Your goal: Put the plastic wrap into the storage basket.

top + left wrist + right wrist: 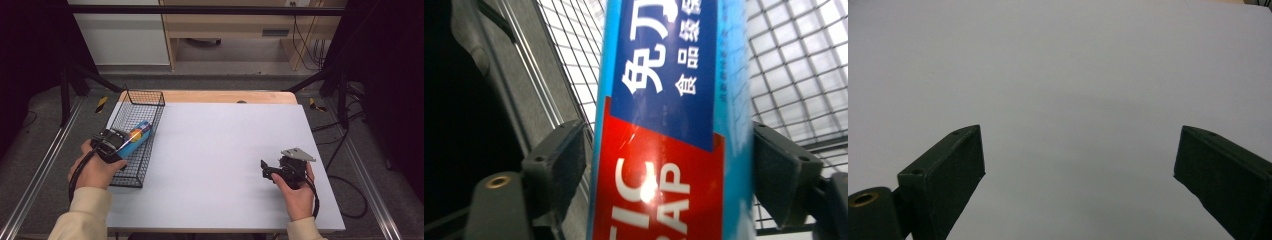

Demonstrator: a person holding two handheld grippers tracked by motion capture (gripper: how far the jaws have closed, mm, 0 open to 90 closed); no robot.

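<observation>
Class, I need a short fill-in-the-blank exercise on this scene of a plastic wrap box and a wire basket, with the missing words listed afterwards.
1. The left gripper is shut on the ____ plastic wrap box.
2. That box is over the black wire ____.
3. The right gripper has its jaws ____ above the white tabletop.

Missing words: blue; basket; open
</observation>
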